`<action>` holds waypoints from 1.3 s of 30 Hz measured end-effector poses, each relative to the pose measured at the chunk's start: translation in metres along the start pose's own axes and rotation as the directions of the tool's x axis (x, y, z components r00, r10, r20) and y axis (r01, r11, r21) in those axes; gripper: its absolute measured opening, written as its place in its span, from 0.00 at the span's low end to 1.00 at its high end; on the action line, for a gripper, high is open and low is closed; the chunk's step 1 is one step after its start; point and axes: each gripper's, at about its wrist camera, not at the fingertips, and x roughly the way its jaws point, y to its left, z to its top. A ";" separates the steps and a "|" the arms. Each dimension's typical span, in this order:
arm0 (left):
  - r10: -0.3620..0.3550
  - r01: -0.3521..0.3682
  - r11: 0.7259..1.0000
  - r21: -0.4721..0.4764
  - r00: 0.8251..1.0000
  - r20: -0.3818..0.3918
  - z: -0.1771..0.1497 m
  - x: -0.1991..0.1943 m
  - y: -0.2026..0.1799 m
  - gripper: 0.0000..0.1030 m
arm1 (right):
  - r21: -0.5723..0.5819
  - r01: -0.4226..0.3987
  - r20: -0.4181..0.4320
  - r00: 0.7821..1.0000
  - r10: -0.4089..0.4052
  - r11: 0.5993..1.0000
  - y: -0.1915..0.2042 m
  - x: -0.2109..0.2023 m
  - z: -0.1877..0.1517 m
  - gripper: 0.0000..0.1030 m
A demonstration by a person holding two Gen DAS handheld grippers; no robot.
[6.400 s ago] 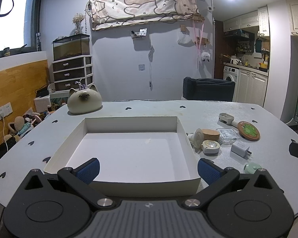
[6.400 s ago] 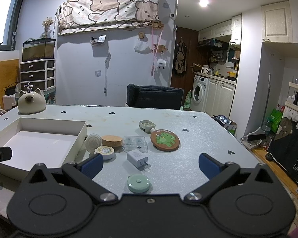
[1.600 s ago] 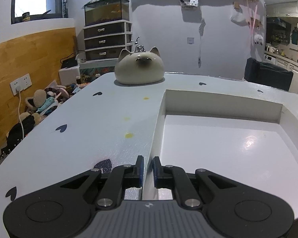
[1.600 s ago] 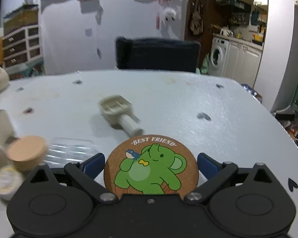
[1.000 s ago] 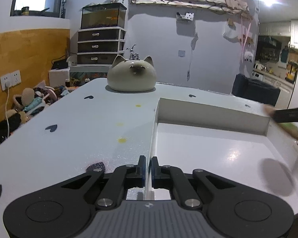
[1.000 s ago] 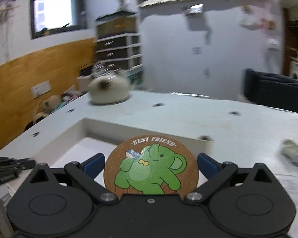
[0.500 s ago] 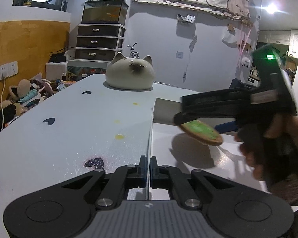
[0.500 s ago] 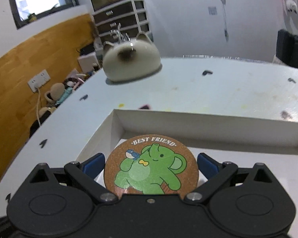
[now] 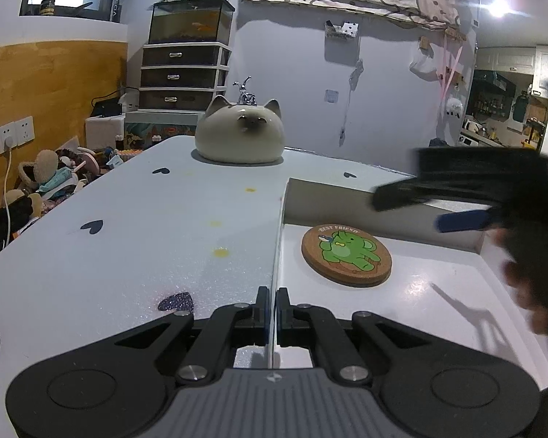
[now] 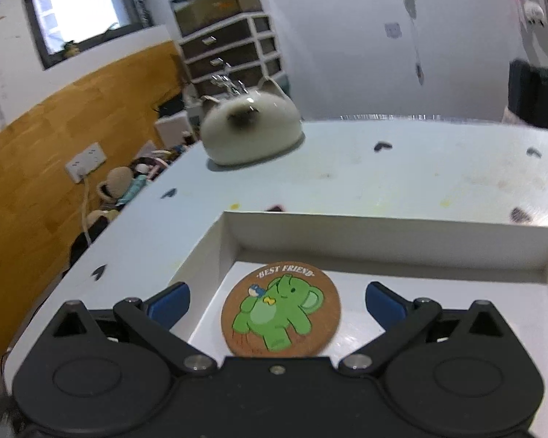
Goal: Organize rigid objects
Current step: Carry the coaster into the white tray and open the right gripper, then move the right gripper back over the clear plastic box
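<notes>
The cork coaster (image 9: 346, 255) with the green elephant lies flat on the floor of the white tray (image 9: 456, 284), near its far left corner, where it leaves room for further pieces. Above it the right gripper (image 10: 277, 301) hangs with its blue-padded fingers (image 10: 168, 301) spread wide and touching nothing, so the coaster looks released. The left gripper (image 9: 271, 306) has its fingers pressed together on the tray's left wall, probably to steady the tray on the surface (image 9: 146, 241). A cat-shaped ceramic (image 9: 240, 135) sits well beyond.
</notes>
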 end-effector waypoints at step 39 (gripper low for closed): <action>0.049 -0.050 0.998 0.032 0.999 0.021 -0.003 0.012 -0.008 0.07 | 0.069 0.511 0.188 0.837 -0.515 0.857 -0.227 -0.181 -0.056 1.00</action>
